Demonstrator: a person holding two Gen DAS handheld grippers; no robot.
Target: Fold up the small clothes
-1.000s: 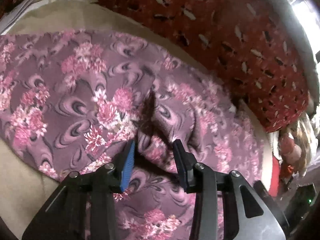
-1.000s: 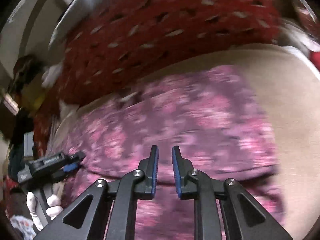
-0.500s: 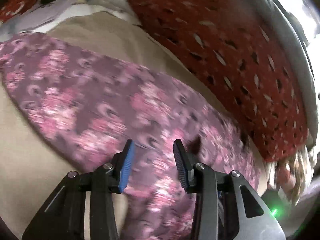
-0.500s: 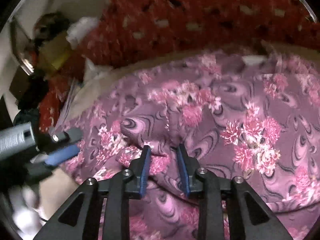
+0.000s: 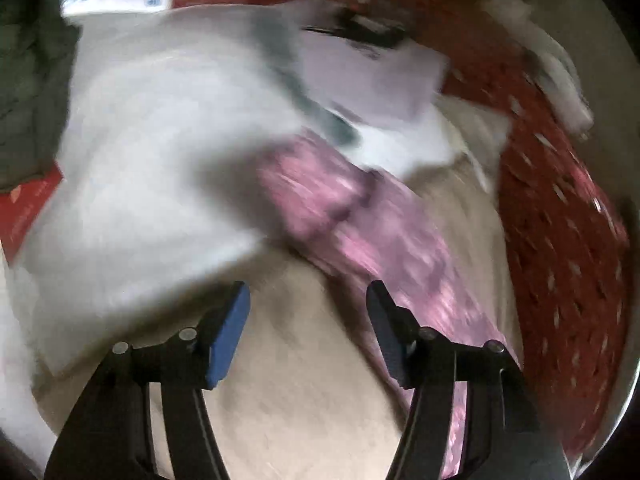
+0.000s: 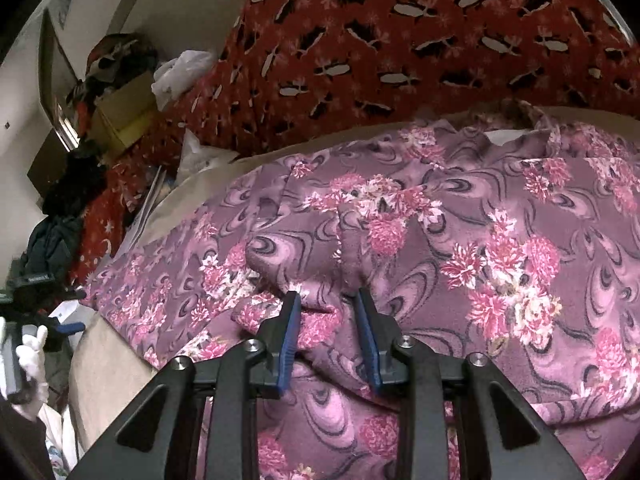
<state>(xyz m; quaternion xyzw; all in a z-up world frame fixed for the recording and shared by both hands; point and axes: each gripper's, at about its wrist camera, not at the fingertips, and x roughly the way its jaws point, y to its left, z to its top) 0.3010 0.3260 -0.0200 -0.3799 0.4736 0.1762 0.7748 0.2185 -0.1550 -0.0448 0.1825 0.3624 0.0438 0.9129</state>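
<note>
The purple flowered garment [image 6: 420, 240] lies spread over a beige surface [image 6: 108, 356], rumpled in the middle, and fills most of the right wrist view. The right gripper [image 6: 326, 336] sits low over it with a raised fold of the cloth between its blue pads; the jaws are narrow, but I cannot tell whether they pinch the fold or just straddle it. Behind the garment lies a red patterned blanket [image 6: 380, 40]. At far left an open cardboard box [image 6: 124, 116] stands beside a white plastic bag [image 6: 180, 72]; what the box holds is not clear.

The left wrist view is badly blurred. The left gripper [image 5: 308, 328] hangs over the bare beige surface [image 5: 296, 400] with its jaws wide and nothing between them. The garment [image 5: 360, 232] shows as a pink streak running from the middle to the near right, just beside the right finger. A pale white cloth [image 5: 160, 160] covers the left side.
</note>
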